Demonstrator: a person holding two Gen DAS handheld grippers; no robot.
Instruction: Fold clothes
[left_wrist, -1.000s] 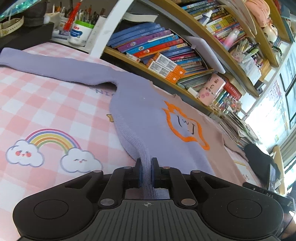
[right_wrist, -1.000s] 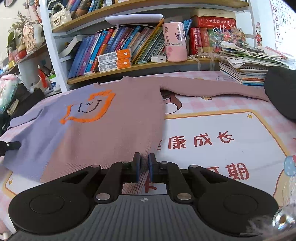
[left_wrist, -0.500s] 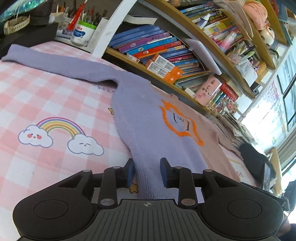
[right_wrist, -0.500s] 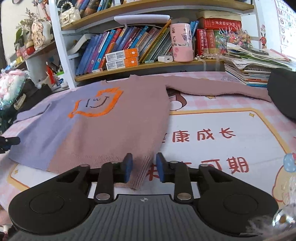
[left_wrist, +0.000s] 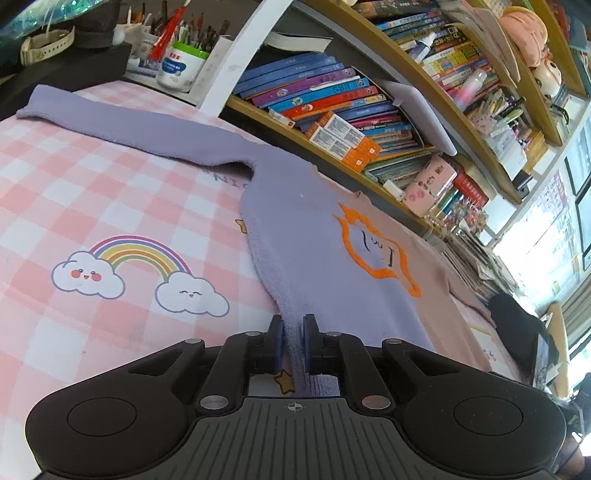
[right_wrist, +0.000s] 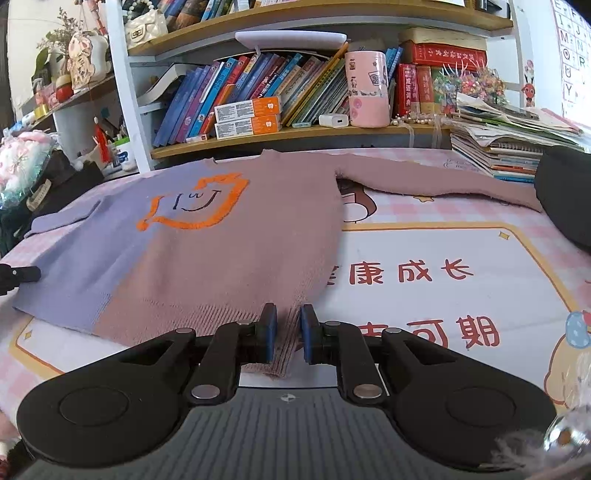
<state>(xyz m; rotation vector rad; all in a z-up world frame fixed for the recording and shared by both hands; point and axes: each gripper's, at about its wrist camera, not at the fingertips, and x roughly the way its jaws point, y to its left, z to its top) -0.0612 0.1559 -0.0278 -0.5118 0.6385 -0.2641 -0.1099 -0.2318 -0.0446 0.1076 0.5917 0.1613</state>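
Left wrist view: the left tool (left_wrist: 293, 341) is closing again on the lilac corner of the sweater (left_wrist: 317, 266) hem. Half a second ago its jaws stood apart with the cloth loose between them; now the knit is bunched into a ridge between the pads. The sweater lies flat on the tabletop (left_wrist: 92, 192), its lilac sleeve stretched out toward the far edge, below the bookshelf (left_wrist: 332, 122).

Right wrist view: the right tool (right_wrist: 284, 338) is likewise closing, with the ribbed pink corner of the sweater (right_wrist: 229, 258) hem between the pads, though a sliver of gap shows at each side. It too stood wider half a second ago.

Assessment: both hem corners were let go and are being taken up afresh. No fold is made yet; the grips look like preparation for lifting the hem toward the collar.
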